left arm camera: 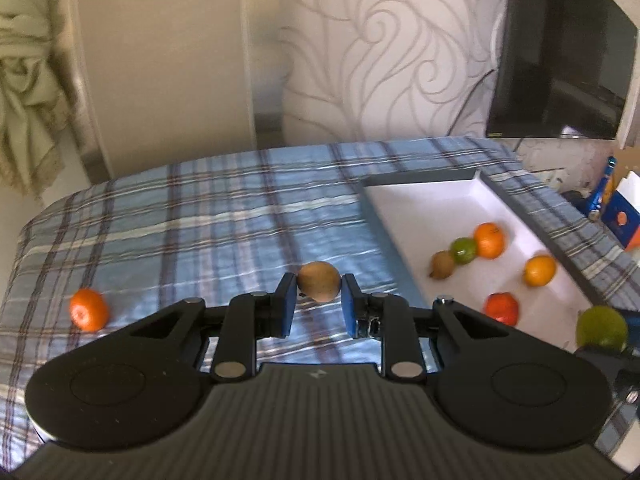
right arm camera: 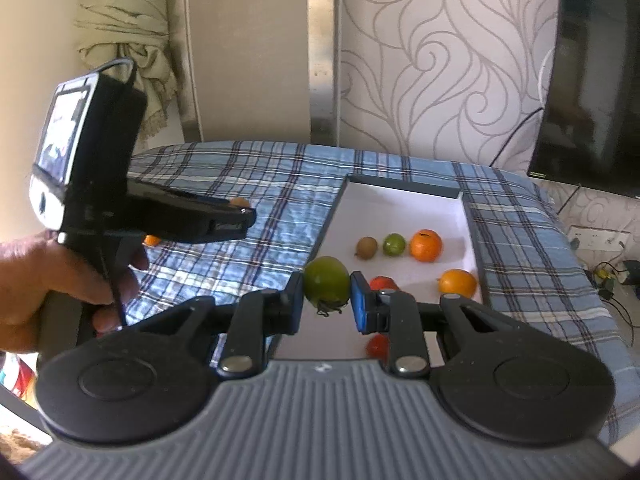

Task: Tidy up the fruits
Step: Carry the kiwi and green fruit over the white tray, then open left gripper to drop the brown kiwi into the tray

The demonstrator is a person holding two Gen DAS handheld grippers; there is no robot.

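My left gripper [left arm camera: 319, 298] is shut on a brown kiwi [left arm camera: 319, 286], held above the plaid cloth left of the white tray [left arm camera: 424, 204]. My right gripper [right arm camera: 326, 298] is shut on a green tomato [right arm camera: 327, 281], held over the tray's near left edge [right arm camera: 332, 216]; the tomato also shows in the left wrist view [left arm camera: 601, 330]. The tray holds a kiwi [right arm camera: 367, 247], a green lime [right arm camera: 394, 244], an orange [right arm camera: 426, 245], a yellow-orange fruit [right arm camera: 458, 282] and red tomatoes [right arm camera: 382, 282]. A loose orange [left arm camera: 88, 309] lies on the cloth at the left.
The table is covered with a blue plaid cloth [left arm camera: 200, 216]. A dark TV screen [left arm camera: 560, 52] hangs at the back right. Boxes and a blue bottle [left arm camera: 600, 192] sit beyond the table's right edge. The hand-held left gripper body [right arm camera: 100, 200] stands left in the right wrist view.
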